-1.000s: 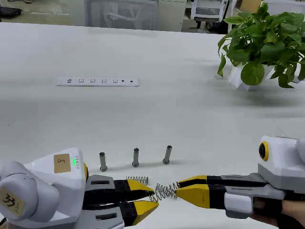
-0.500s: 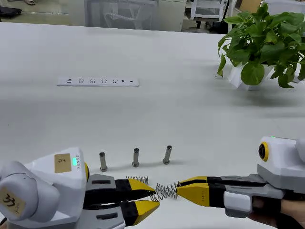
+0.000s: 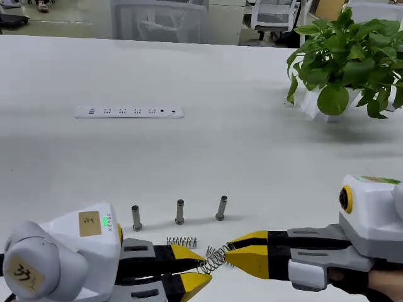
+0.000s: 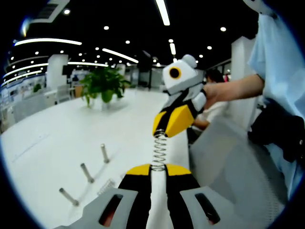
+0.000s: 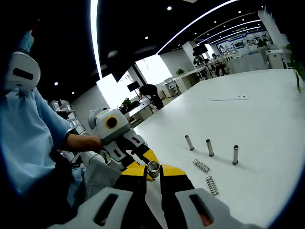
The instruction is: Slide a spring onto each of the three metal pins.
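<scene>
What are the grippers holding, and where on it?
One spring between them: the left gripper pinches one end, the right gripper the other.

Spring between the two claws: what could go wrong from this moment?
1. The left claw and the right claw each grip one end of the spring. Pulling apart or twisting could stretch or bend it.
2. If one claw lets go first, the spring may flick away across the table.
3. The pins stand upright close by, so a swinging claw might knock one down.
</scene>
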`<act>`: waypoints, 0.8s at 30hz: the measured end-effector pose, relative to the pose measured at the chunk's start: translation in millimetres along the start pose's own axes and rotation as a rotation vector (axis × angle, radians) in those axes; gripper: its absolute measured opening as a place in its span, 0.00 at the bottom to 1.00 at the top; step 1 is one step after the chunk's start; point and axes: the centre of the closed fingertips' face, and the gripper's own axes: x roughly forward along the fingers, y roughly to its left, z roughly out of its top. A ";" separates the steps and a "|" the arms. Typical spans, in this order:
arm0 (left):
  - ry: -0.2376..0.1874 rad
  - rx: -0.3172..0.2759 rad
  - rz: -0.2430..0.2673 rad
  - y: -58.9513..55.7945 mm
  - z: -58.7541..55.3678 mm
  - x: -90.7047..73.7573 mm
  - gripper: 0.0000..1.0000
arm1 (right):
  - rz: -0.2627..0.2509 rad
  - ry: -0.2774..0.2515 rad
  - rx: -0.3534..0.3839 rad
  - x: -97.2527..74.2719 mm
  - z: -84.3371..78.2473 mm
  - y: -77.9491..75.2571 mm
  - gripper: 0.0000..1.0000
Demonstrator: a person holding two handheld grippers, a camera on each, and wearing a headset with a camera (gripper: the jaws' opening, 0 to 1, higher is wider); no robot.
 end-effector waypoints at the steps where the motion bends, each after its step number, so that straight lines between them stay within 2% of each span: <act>1: 0.006 0.001 0.003 0.4 -1.2 0.5 0.09 | -0.002 0.007 -0.018 -0.1 -0.9 0.1 0.12; 5: 0.033 -0.001 -0.002 -1.8 -5.7 2.8 0.09 | -0.020 0.041 -0.077 4.8 -2.5 7.0 0.12; 15: 0.047 -0.025 -0.001 -2.6 -11.3 7.6 0.09 | -0.052 0.089 -0.197 12.1 -2.8 9.7 0.12; 24: 0.045 -0.034 0.003 -1.6 -12.7 7.9 0.09 | -0.059 0.123 -0.247 14.8 -2.9 8.0 0.12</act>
